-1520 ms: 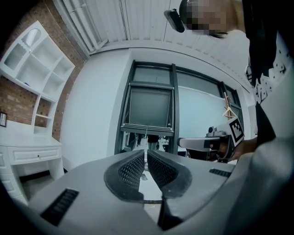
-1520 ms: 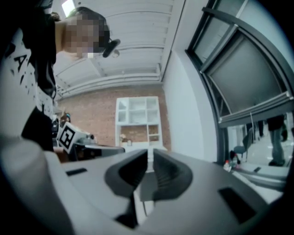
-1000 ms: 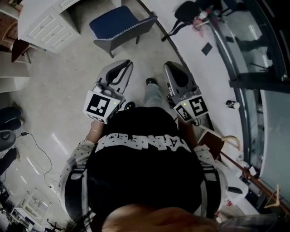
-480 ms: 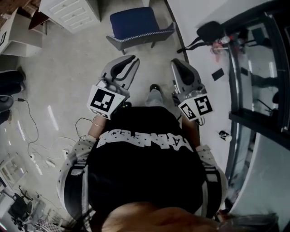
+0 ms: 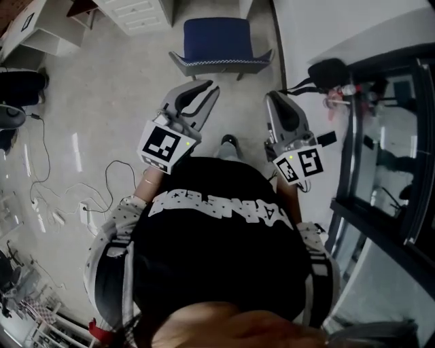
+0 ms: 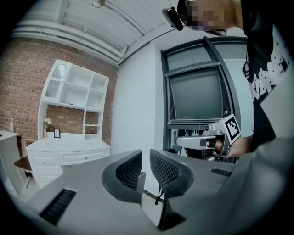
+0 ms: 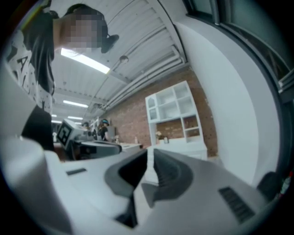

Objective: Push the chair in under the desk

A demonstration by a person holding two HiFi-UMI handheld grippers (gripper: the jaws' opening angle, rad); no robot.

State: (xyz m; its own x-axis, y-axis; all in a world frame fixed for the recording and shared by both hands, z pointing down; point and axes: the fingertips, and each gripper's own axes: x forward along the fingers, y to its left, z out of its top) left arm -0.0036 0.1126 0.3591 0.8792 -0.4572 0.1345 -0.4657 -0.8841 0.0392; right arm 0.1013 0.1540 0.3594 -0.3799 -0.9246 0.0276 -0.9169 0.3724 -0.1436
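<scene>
I have both tongs held out level in front of me, over the pale floor [image 5: 102, 102], neither touching anything. The left tongs [image 5: 205, 90] stand a little apart: their ribbed pads [image 6: 131, 167] have just been opening, with a narrow gap and nothing between them. The right tongs [image 5: 276, 100] are drawn together on nothing, their tips all but meeting in the right gripper view [image 7: 150, 158].

The chair [image 5: 219, 34] sits on the floor at the far side, well apart from both tongs and roughly in line with the space between them. It has a blue seat, and a grey back rail with chequered trim faces me. Just to its left is the white worktop [image 5: 139, 10] with its drawer fronts. The chair stands beside those drawers, mostly out in the open. Its far edge runs to the top of the head view, so I cannot tell how far under it reaches.

In the left gripper view the same white worktop [image 6: 69, 151] carries an open shelf unit [image 6: 76, 98] against a brick wall [image 6: 25, 78], and the right tongs [image 6: 206, 140] show at the right. White cables [image 5: 81, 200] trail across the floor on the near left. A dark-framed window [image 5: 380, 129] runs along the right.
</scene>
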